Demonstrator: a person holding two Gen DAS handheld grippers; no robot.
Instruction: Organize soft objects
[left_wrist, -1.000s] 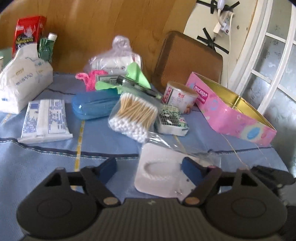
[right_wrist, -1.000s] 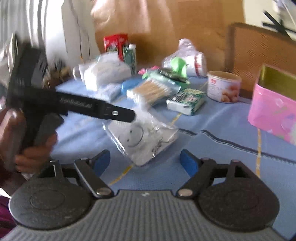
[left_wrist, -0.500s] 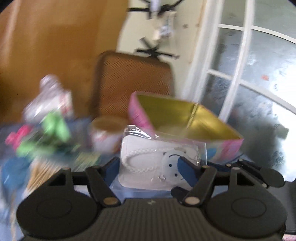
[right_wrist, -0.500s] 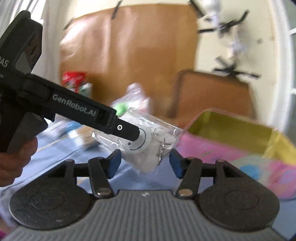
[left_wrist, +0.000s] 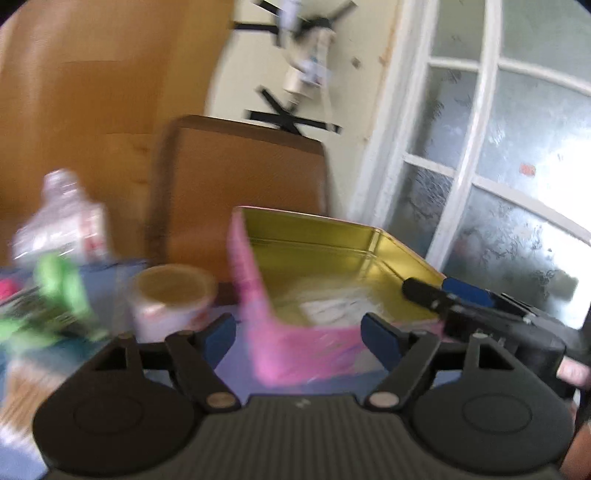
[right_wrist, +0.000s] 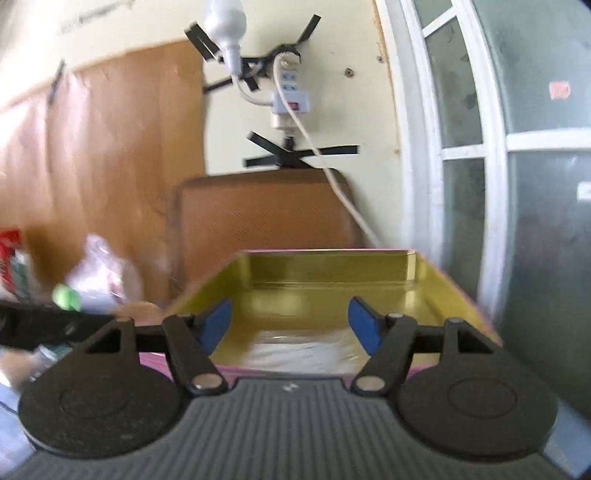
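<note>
Since half a second ago the clear packet (left_wrist: 332, 306) has left your left gripper (left_wrist: 297, 332) and lies blurred on the gold floor of the pink tin (left_wrist: 306, 350). Left to right in the left wrist view: a green item (left_wrist: 61, 288) at the table's left, a round tub (left_wrist: 171, 299) just beside the tin, then the tin. Your left jaws are spreading wider with nothing between them. Your right gripper (right_wrist: 290, 325) hangs over the tin's near rim, its jaws likewise opening and empty; the packet (right_wrist: 303, 349) rests below and beyond them. Behind stands a brown chair back (right_wrist: 266, 218).
</note>
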